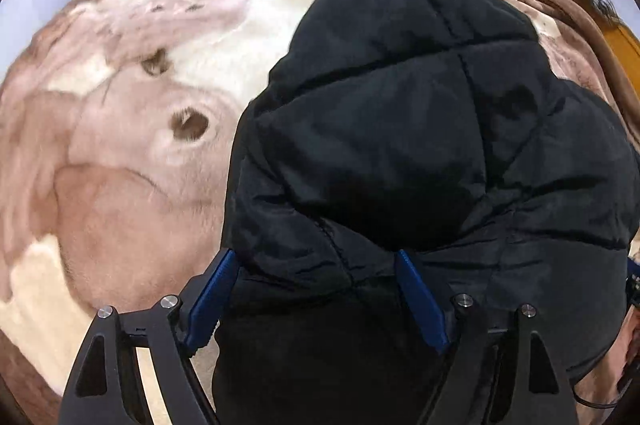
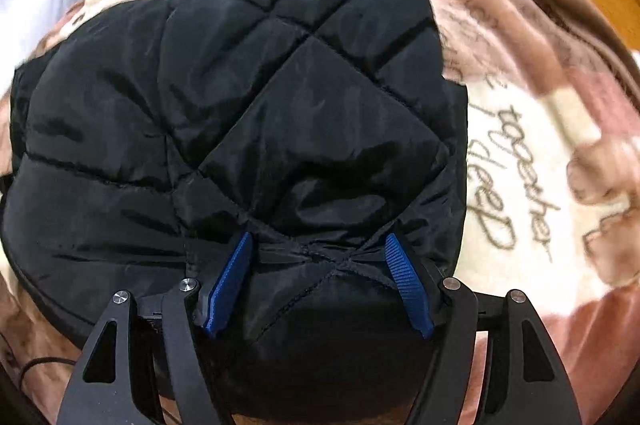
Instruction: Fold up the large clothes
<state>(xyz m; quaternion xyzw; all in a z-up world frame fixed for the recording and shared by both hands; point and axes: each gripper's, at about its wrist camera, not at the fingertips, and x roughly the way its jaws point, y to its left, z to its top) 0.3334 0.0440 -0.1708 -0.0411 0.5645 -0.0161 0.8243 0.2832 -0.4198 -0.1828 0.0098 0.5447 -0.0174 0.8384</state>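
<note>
While quilted jacket point(image 2: 248, 97) lies folded, blanket point(image 2: 520, 153) script – "together", "sleep"

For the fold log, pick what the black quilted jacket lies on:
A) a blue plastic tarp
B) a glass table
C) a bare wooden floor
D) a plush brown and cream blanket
D: the black quilted jacket rests on a plush brown and cream blanket printed with cursive writing.

The black quilted jacket point(image 1: 400, 145) is being viewed at close range from above by both wrist cameras, aimed forward along blue fingers point(image 1: 212, 297) toward the blanket's point(image 2: 520, 145) far edge; jacket and blanket are being shared.
</note>
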